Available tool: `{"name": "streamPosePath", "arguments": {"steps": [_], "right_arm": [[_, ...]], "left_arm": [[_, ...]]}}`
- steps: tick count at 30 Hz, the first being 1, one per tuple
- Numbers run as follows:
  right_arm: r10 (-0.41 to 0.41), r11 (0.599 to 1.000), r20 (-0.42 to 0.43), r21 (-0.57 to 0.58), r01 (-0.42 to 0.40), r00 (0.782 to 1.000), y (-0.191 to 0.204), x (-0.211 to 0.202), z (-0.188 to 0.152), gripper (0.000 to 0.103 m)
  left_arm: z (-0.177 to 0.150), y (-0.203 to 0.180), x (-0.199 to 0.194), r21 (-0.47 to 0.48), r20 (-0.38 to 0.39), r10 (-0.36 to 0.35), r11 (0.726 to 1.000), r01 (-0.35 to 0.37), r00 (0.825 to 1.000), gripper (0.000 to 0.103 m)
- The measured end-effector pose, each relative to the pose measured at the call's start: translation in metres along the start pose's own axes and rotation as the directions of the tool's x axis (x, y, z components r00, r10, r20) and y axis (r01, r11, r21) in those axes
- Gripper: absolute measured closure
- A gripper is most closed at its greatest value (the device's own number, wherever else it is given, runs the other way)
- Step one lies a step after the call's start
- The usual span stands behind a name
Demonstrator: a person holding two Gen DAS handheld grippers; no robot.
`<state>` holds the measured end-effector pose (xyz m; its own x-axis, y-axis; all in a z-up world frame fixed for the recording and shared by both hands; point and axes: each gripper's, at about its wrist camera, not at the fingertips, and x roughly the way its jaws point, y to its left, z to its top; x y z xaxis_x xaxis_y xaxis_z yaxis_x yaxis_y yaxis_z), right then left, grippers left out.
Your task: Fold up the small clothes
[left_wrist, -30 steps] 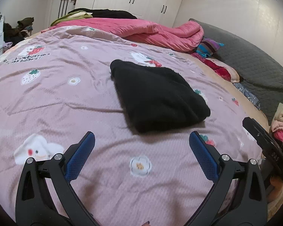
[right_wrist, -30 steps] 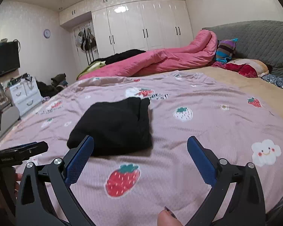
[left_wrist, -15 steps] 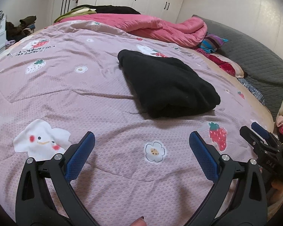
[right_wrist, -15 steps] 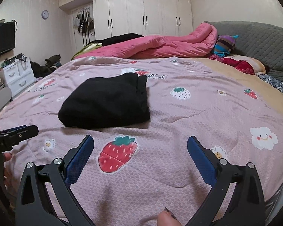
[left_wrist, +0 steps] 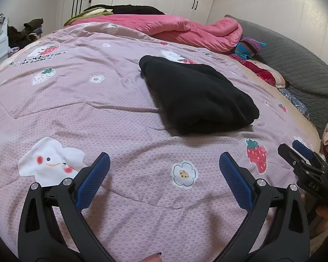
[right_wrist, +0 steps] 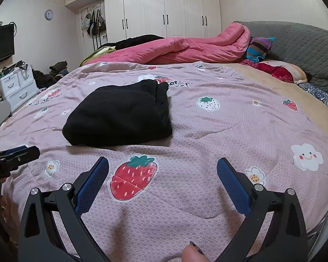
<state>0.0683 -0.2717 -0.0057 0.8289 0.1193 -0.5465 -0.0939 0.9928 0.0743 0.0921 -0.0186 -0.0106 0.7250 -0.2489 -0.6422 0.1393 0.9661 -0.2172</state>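
Now farther from folded black garment (left_wrist: 196,97).

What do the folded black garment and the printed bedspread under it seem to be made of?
Folded black garment: looks like thick, soft fleece or knit with a matte finish. It shows no sheen, its folded edges are plump and rounded, and its surface is faintly fuzzy.

Printed bedspread: probably thin quilted cotton or a cotton blend, also matte. It has a fine stitched scale pattern, shallow creases, and flat printed strawberries and flowers.
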Motion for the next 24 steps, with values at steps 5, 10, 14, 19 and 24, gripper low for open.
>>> {"name": "streamPosePath", "arguments": {"steps": [5,10,14,19,24], "right_arm": [[0.001,1.0,0.001,0.004,-0.001,1.0,-0.0005,0.0003,-0.0001,0.004],[0.0,1.0,-0.004,0.008,0.0,1.0,-0.001,0.0014,-0.0012,0.004],[-0.001,1.0,-0.005,0.009,0.001,1.0,-0.0017,0.0015,-0.001,0.004],[-0.001,1.0,-0.004,0.008,0.001,1.0,-0.0017,0.0012,-0.0013,0.004],[-0.005,1.0,-0.005,0.006,0.005,1.0,-0.0014,0.0006,-0.0017,0.004]], "left_arm": [[-0.0004,-0.0014,0.0002,-0.005,-0.006,0.006,1.0,-0.007,1.0,0.009],[-0.0003,-0.0024,0.0009,0.005,-0.01,0.024,1.0,-0.024,1.0,0.009],[-0.0009,-0.0022,0.0024,0.006,-0.016,0.036,0.999,-0.036,0.999,0.009],[-0.0005,-0.0008,0.0021,0.002,-0.017,0.045,0.999,-0.045,0.999,0.009],[-0.0008,-0.0006,0.0038,0.004,-0.025,0.056,0.998,-0.056,0.998,0.009]]}}
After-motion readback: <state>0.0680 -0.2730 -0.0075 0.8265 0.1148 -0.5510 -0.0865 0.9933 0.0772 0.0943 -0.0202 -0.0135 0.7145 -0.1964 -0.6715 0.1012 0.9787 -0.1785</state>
